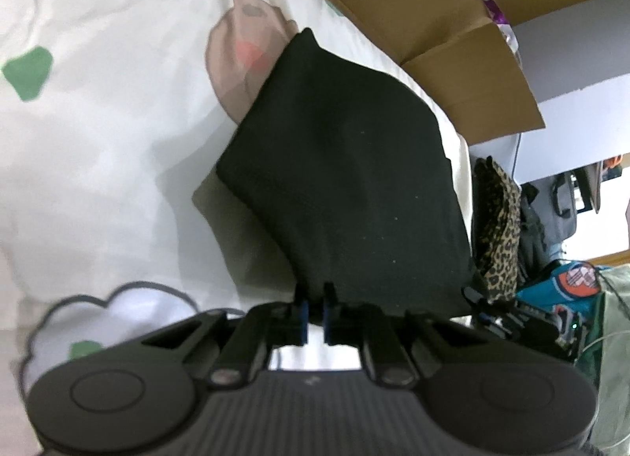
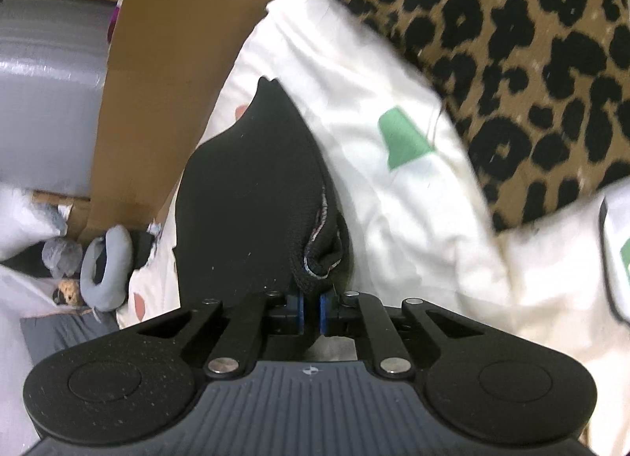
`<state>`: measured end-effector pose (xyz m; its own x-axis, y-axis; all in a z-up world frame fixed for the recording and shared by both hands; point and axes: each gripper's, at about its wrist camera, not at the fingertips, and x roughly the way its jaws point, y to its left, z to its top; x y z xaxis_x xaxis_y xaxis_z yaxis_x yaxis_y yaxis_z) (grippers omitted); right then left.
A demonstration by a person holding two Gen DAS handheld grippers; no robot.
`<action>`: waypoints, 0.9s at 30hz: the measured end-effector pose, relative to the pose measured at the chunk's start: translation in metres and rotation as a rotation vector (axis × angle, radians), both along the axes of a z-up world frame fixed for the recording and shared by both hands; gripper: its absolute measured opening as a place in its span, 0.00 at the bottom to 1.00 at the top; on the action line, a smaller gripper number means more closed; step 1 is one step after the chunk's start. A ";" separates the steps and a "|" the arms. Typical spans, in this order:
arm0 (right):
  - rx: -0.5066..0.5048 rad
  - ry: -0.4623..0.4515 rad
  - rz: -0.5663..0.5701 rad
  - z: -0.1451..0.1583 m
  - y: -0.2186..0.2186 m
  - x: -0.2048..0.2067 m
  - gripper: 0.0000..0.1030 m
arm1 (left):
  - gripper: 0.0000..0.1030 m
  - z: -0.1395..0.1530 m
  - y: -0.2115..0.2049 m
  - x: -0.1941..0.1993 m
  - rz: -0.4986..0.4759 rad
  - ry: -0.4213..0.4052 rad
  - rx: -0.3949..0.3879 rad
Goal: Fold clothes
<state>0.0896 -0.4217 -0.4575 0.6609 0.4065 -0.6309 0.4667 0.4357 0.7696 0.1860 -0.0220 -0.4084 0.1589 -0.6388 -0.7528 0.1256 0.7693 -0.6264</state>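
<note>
Two grippers pinched one black garment [image 1: 346, 180] at its near edge: the left gripper [image 1: 314, 310] had its blue pads pressed on one corner, the right gripper [image 2: 311, 312] clamped a bunched hem. The cloth stretched away over a white printed bedsheet [image 1: 110, 133]. A leopard-print fabric [image 2: 531, 62] lay on the far right, cardboard [image 1: 453, 43] beyond the bed's edge.

Black garment [image 1: 346, 180] hides part of a pink print [image 1: 240, 62] on the bedsheet [image 1: 98, 141]; the leopard-print cloth [image 2: 531, 62] runs off the right wrist view's edge, blurred.
</note>
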 end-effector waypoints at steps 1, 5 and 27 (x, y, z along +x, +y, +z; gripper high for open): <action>0.003 0.002 0.011 0.000 0.003 -0.002 0.05 | 0.06 0.002 0.002 -0.001 -0.002 -0.002 0.007; 0.020 0.012 0.054 0.000 0.014 -0.007 0.05 | 0.06 0.007 0.010 -0.003 -0.007 0.007 0.031; 0.017 0.059 0.333 0.013 0.079 -0.024 0.05 | 0.06 0.002 0.032 -0.041 -0.106 0.197 0.240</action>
<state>0.0654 -0.3430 -0.4449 0.4528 0.6048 -0.6551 0.3444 0.5591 0.7542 0.1452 0.0100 -0.4068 -0.0627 -0.4445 -0.8936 0.1071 0.8872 -0.4489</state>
